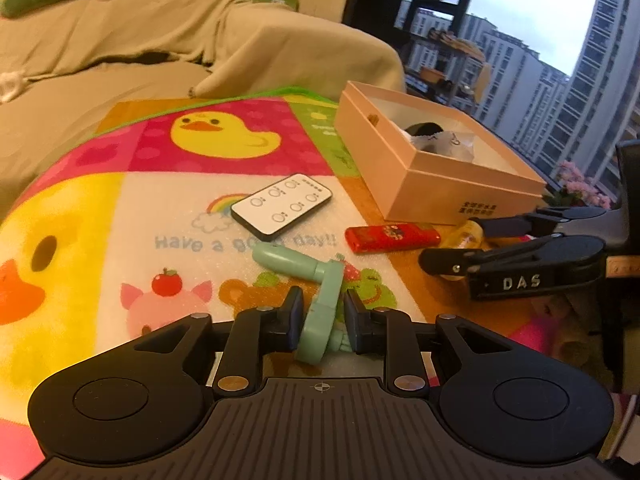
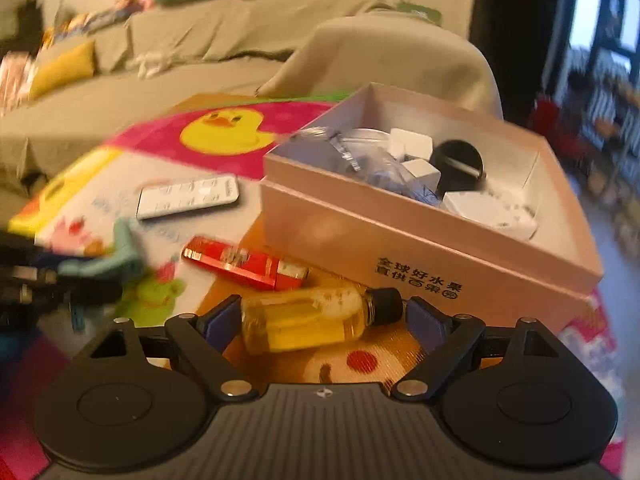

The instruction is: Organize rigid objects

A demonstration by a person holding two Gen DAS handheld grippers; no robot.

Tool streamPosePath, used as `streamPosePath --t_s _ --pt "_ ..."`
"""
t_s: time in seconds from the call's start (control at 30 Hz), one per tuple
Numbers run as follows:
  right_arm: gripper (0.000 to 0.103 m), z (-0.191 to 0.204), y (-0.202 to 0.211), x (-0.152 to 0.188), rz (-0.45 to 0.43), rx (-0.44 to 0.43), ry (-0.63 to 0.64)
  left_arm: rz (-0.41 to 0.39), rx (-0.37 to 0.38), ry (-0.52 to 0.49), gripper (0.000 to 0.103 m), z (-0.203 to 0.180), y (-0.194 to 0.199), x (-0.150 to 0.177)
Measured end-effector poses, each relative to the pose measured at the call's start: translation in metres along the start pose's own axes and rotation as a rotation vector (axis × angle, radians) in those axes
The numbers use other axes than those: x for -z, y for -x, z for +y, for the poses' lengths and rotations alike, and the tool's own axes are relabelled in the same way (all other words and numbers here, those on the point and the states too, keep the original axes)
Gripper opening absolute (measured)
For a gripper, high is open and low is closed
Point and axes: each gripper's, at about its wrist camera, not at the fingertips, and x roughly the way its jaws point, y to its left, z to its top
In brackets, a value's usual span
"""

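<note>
My left gripper (image 1: pixel 323 310) is shut on a mint-green plastic crank-shaped tool (image 1: pixel 320 280), whose handle points away over the cartoon mat (image 1: pixel 120 208). In the right wrist view that tool (image 2: pixel 120 256) shows blurred at the left edge. My right gripper (image 2: pixel 324 320) stands open, its pads on either side of a small bottle of yellow liquid with a black cap (image 2: pixel 308 318) that lies on the table, neither pad touching it. In the left wrist view the right gripper (image 1: pixel 456 242) sits at the right, the bottle (image 1: pixel 466 236) between its fingers. The pink cardboard box (image 2: pixel 360 236) stands just behind, holding several small items.
A white remote (image 1: pixel 282 206) lies on the mat and a red flat case (image 1: pixel 392 236) lies beside the box (image 1: pixel 440 184). A covered sofa (image 1: pixel 120 40) runs behind the table. A window with tower blocks is at the right.
</note>
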Motion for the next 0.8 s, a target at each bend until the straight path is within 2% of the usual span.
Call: streamPosePath --t_s 0.07,0.17,0.27,0.3,0.33,0.4,0.5,0.67,0.73,0.8 --pt "0.082 -0.003 0.001 -0.001 0.013 -0.026 -0.021 0.001 0.006 0.004 0.022 -0.001 0.002 0.001" --pt "0.082 0.0 0.018 0.005 -0.003 -0.023 0.015 0.021 0.092 0.021 0.022 -0.001 0.008 0.0" --pt "0.082 -0.002 0.042 0.012 -0.026 -0.011 0.043 0.046 0.14 -0.017 0.021 -0.012 0.014 -0.005" --pt "0.082 -0.005 0.051 0.015 -0.034 -0.012 0.044 0.051 0.163 -0.022 0.015 -0.015 0.016 -0.009" --pt "0.082 -0.008 0.058 0.017 -0.041 -0.012 0.042 0.053 0.187 -0.028 0.014 -0.019 0.019 -0.015" --pt "0.082 -0.015 0.07 0.022 -0.057 -0.003 0.037 0.042 0.226 -0.051 0.013 -0.029 0.022 -0.034" --pt "0.082 -0.024 0.085 0.029 -0.096 0.04 0.035 -0.017 0.249 -0.124 0.013 -0.051 0.026 -0.073" --pt "0.082 -0.042 0.098 0.036 -0.147 0.083 -0.008 -0.174 0.237 -0.245 0.013 -0.093 0.024 -0.141" --pt "0.082 -0.047 0.1 0.038 -0.158 0.092 -0.027 -0.172 0.259 -0.238 0.013 -0.101 0.02 -0.155" --pt "0.082 -0.051 0.101 0.042 -0.159 0.105 -0.034 -0.147 0.288 -0.25 0.017 -0.104 0.02 -0.154"
